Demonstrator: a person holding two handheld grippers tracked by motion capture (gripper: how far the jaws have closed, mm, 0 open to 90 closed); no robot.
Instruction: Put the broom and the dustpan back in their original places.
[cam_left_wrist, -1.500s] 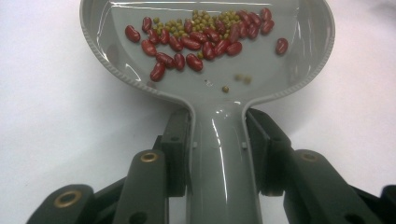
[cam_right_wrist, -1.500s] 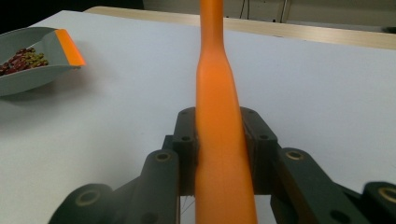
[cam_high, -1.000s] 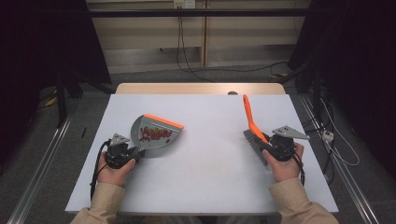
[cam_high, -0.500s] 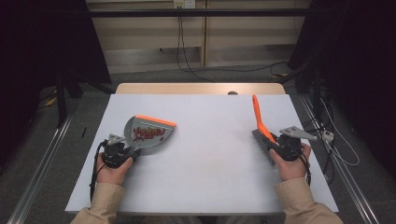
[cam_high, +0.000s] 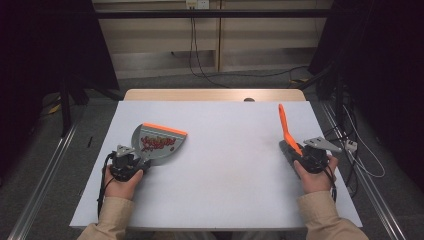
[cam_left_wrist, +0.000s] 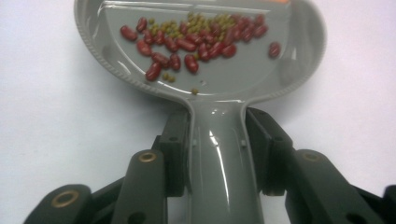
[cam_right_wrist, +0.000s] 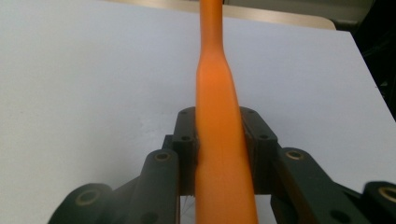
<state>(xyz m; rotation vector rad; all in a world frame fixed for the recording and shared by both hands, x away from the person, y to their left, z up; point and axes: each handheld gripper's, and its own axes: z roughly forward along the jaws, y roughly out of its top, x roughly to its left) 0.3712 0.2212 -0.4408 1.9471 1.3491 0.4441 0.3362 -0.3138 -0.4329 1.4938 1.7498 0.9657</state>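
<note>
A grey dustpan (cam_high: 159, 142) with an orange front lip lies on the white table (cam_high: 230, 170) at the left. In the left gripper view the dustpan (cam_left_wrist: 210, 79) holds several red beans (cam_left_wrist: 187, 46) and small green ones. My left gripper (cam_high: 127, 162) is shut on its grey handle (cam_left_wrist: 217, 163); the pads press both sides. At the right, my right gripper (cam_high: 307, 156) is shut on a long orange handle (cam_high: 284, 125) that slants up and away. In the right gripper view that orange handle (cam_right_wrist: 218, 107) runs straight out between the jaws of the right gripper (cam_right_wrist: 219, 149).
A wooden tabletop strip (cam_high: 210, 95) borders the white table's far edge, with a small dark object (cam_high: 248, 99) on it. Cables (cam_high: 350, 150) lie off the right edge. Metal rails run along the floor on both sides.
My right gripper has moved to the right and a little lower, carrying the orange handle with it. The dustpan has swung slightly leftward; the left hand stays where it was.
</note>
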